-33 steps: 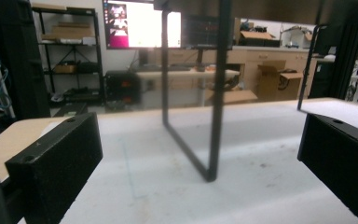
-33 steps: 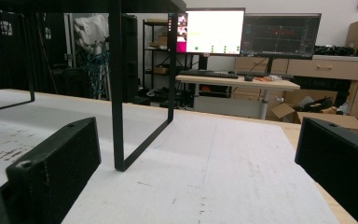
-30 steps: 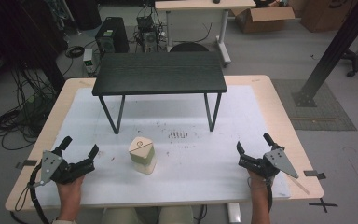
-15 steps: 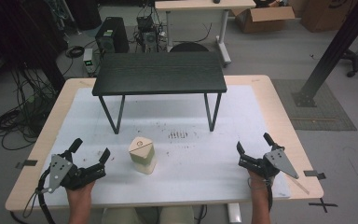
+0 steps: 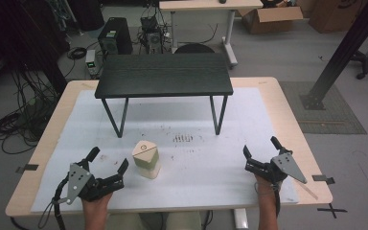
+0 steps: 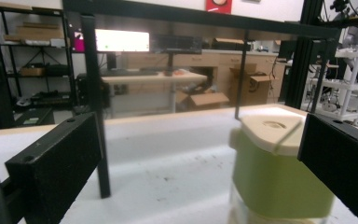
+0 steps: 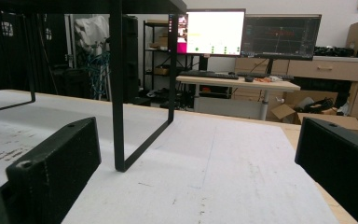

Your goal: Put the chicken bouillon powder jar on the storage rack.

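Observation:
A small container with a cream three-cornered lid and a pale green body (image 5: 145,159) stands upright on the white mat. My left gripper (image 5: 108,161) is open at the near left, its right jaw just left of the container. In the left gripper view the container (image 6: 279,175) sits low at the right, partly behind the right jaw, and the gripper (image 6: 205,163) holds nothing. My right gripper (image 5: 260,150) rests open near the mat's right front corner, far from the container. Its own view shows the gripper (image 7: 200,163) with nothing between the jaws.
A low black table (image 5: 164,74) on thin metal legs stands at the back middle of the mat (image 5: 191,120); one leg (image 7: 117,93) rises ahead of my right gripper. Dark specks (image 5: 183,138) mark the mat. The wooden tabletop's edge (image 5: 311,196) lies right of my right gripper.
My left gripper has moved rightward along the front of the mat, closing on the container. The right gripper and the container have stayed put.

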